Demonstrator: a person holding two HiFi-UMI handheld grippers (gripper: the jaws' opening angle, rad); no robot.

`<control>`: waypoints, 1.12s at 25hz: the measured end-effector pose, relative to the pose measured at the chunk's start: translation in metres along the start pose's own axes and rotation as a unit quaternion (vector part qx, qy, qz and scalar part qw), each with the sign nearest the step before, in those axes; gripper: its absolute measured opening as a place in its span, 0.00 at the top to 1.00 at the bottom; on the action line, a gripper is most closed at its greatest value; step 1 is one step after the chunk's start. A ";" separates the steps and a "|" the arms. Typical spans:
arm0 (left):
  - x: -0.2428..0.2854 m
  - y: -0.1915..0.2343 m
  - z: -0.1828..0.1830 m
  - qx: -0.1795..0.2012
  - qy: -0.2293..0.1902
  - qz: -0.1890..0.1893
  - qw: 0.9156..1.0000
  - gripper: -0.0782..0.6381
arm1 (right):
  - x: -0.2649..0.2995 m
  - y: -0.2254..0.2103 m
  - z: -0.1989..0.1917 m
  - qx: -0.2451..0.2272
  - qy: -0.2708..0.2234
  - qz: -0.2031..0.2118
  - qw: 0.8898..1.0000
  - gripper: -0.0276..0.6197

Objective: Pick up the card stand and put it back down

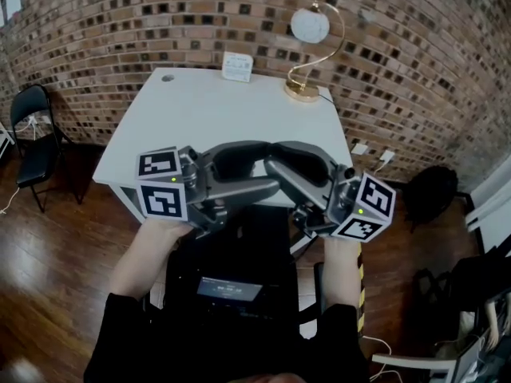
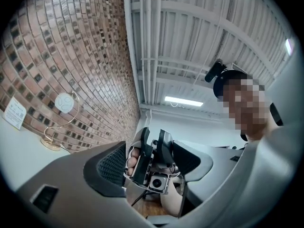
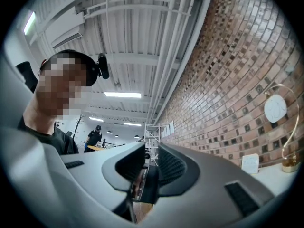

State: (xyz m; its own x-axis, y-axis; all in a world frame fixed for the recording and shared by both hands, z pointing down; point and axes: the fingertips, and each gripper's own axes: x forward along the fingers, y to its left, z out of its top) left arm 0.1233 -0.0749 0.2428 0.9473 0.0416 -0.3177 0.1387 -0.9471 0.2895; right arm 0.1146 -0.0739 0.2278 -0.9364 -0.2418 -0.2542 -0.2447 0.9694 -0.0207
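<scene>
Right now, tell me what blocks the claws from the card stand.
Nothing visible. Bare table lies between the left claw, right claw and the card stand at its far edge; the lamp stands aside.

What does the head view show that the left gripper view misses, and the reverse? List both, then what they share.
Only the head view: the black folding chair beside the table. Only the left gripper view: the ceiling, its strip light and the camera on the person's head. Both: the card stand, the gold lamp, the white table and the brick wall.
</scene>
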 end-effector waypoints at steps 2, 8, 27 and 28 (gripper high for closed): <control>-0.001 0.000 -0.003 0.003 0.000 0.003 1.000 0.47 | -0.002 0.000 -0.001 -0.014 -0.008 -0.007 1.000 0.81; -0.004 0.011 -0.016 -0.003 0.005 0.019 1.000 0.47 | -0.005 -0.010 -0.018 0.011 -0.026 -0.008 1.000 0.81; 0.007 0.015 -0.036 -0.033 0.008 0.022 0.999 0.47 | -0.037 -0.012 -0.023 0.027 -0.057 -0.021 0.998 0.84; 0.007 0.016 -0.036 -0.033 0.007 0.025 0.999 0.47 | -0.037 -0.011 -0.023 0.026 -0.058 -0.021 0.998 0.84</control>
State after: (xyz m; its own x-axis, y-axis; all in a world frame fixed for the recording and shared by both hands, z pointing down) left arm 0.1420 -0.0783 0.2775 0.9573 0.0005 -0.2891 0.1105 -0.9247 0.3643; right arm 0.1464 -0.0766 0.2595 -0.8897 -0.2785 -0.3617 -0.2665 0.9602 -0.0836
